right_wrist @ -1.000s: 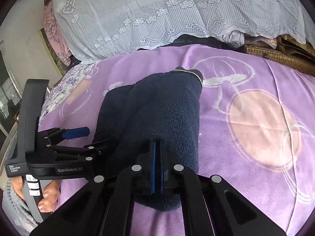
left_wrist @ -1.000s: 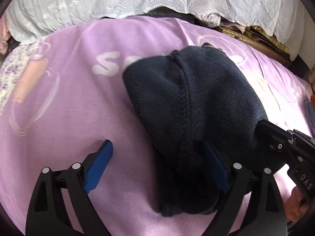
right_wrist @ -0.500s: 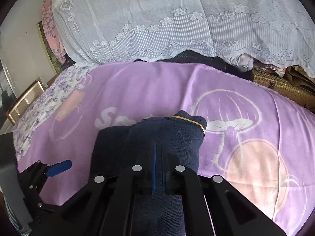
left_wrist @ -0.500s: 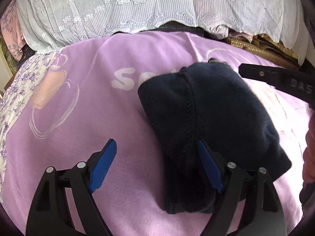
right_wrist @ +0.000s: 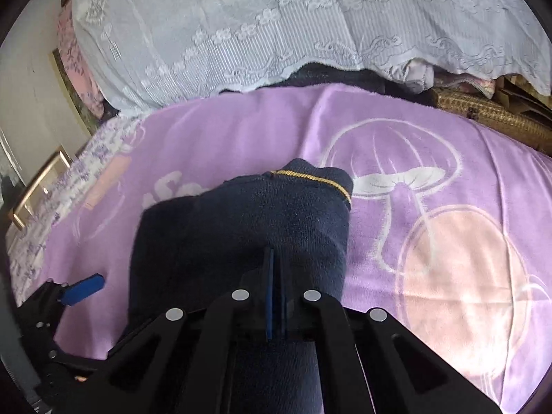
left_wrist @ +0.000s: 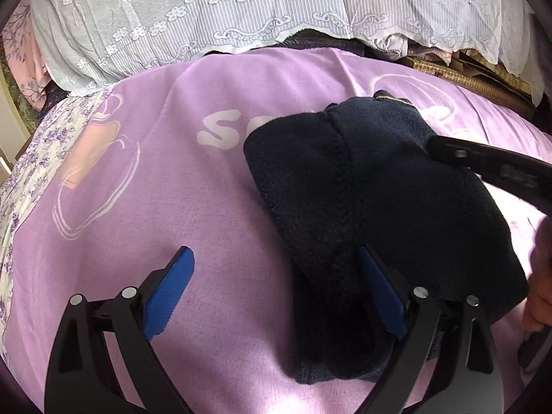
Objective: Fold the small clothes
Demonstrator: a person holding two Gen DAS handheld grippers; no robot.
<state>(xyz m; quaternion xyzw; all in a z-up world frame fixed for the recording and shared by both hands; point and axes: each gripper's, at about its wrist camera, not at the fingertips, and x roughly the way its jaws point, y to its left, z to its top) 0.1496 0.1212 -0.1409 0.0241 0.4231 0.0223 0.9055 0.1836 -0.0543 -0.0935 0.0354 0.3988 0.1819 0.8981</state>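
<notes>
On the blanket [left_wrist: 224, 207], left tongs [left_wrist: 276, 293] opening wide; right tongs [right_wrist: 274, 276] clamp the sock [right_wrist: 241, 234]

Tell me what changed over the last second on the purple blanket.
The right gripper, shut on the navy garment, carried its fold toward the far end; more blanket now shows ahead. The left gripper, jaws opening, grips nothing and barely moved. The garment's near end stayed put.

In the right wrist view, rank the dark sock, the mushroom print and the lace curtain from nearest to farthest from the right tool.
1. Dark sock, pinched in the right tool.
2. Mushroom print, ahead to the right on the purple blanket.
3. Lace curtain, hanging beyond the blanket's far edge.
</notes>
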